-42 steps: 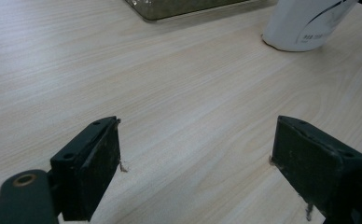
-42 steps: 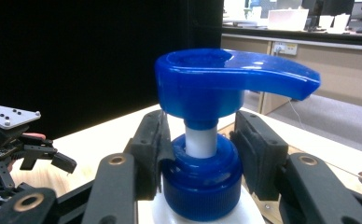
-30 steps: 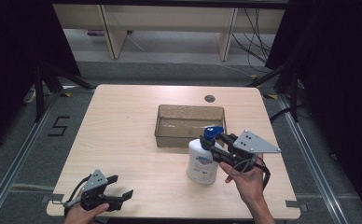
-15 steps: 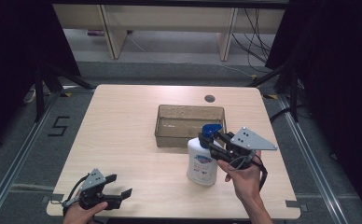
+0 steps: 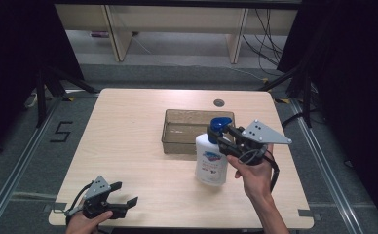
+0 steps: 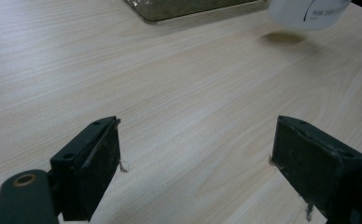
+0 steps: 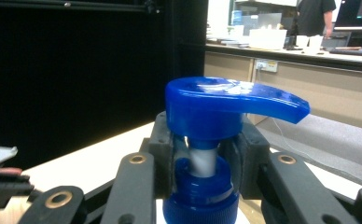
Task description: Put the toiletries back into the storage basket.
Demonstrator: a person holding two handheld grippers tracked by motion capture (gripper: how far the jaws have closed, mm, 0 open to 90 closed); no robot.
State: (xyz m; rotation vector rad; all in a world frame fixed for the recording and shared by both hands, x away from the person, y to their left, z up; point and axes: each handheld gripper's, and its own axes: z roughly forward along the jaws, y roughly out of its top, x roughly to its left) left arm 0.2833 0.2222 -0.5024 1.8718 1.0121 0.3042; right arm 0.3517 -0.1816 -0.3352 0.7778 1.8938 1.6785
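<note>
A white soap bottle (image 5: 210, 165) with a blue-and-red label carried a bright blue pump head (image 7: 226, 105) and blue collar. Both claws, right (image 5: 224, 139) and left (image 5: 126, 205), were black, with brass-coloured rivets and pale grey top plates. The tray (image 5: 170, 141) was translucent smoky brown, and the tabletop (image 5: 128, 126) a light wood grain.

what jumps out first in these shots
The white pump bottle with its blue pump head, gripped at the neck by the right gripper, right of the table's middle. Just behind it sits a clear tray; the left gripper rests open at the near left edge.
</note>
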